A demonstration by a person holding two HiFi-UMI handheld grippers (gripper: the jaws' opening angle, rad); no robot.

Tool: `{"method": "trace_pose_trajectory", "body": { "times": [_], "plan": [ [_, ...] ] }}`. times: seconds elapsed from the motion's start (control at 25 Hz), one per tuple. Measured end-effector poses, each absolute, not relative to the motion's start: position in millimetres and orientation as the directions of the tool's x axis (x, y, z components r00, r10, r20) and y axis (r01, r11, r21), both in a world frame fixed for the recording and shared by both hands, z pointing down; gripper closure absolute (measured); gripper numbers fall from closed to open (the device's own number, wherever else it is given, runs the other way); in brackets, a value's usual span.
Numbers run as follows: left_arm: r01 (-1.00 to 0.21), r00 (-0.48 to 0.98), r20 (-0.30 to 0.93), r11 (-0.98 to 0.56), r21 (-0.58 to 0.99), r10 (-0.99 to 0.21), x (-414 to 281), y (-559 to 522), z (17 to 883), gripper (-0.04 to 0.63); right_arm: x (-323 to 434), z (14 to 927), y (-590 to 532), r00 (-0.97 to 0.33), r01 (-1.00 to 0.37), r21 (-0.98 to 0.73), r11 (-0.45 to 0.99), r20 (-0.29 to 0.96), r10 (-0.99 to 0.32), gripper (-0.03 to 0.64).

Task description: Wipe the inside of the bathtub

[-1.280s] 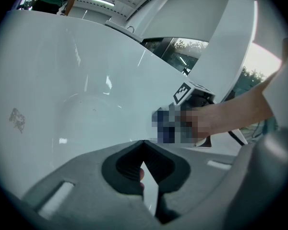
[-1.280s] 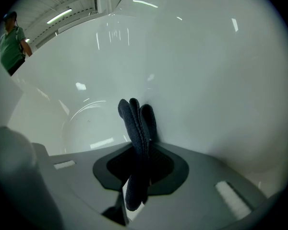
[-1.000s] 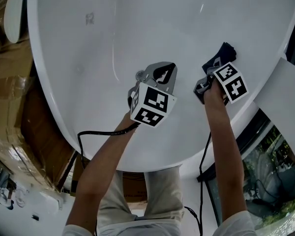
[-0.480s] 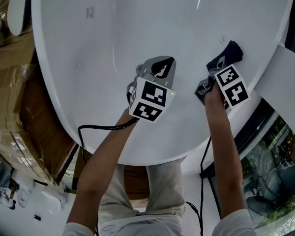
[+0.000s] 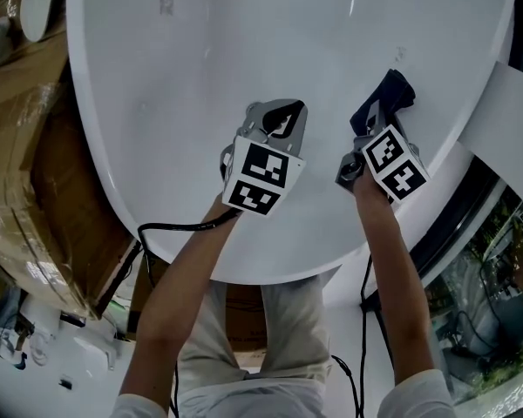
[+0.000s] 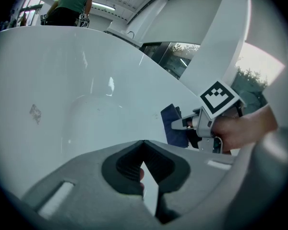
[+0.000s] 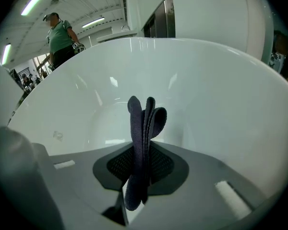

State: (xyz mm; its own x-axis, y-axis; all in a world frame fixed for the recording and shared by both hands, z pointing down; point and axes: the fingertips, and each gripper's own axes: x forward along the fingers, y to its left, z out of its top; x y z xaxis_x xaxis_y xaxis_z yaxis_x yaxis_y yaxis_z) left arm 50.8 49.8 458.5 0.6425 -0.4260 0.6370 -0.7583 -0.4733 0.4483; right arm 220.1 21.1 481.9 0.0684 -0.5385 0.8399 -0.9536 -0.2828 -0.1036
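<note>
We're over the white bathtub (image 5: pixel 157 103), its long axis running away from us, with cardboard (image 5: pixel 26 155) along its left rim. The dark cloth (image 5: pixel 390 92) is at the inner wall close under the right rim. It is folded, and its length points up and out toward that rim. Bare basin lies wide open to the left and toward the far end. Our right hand-held gripper (image 5: pixel 372 116) is clamped on the cloth's near end. Our left hand-held gripper (image 5: pixel 281 111) hangs mid-tub, jaws closed on nothing, well clear of the cloth.
</note>
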Motion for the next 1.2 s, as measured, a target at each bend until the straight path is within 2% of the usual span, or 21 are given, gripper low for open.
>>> {"method": "trace_pose_trajectory", "body": {
  "times": [0.24, 0.92, 1.2],
  "plan": [
    [-0.772, 0.625, 0.645, -0.466, 0.432, -0.439, 40, 67, 468, 0.595, 188, 515, 47, -0.017, -0.944, -0.184, -0.274, 0.857, -0.515, 0.555],
    [-0.758, 0.63, 0.687, -0.482, 0.44, -0.363, 24, 109, 517, 0.595, 149, 636, 107, -0.041, -0.881, -0.216, -0.421, 0.921, -0.387, 0.555],
    [-0.757, 0.625, 0.7, -0.488, 0.435, -0.345, 26, 115, 537, 0.595, 147, 686, 127, -0.061, -0.876, -0.217, -0.431, 0.936, -0.348, 0.555]
  ]
}}
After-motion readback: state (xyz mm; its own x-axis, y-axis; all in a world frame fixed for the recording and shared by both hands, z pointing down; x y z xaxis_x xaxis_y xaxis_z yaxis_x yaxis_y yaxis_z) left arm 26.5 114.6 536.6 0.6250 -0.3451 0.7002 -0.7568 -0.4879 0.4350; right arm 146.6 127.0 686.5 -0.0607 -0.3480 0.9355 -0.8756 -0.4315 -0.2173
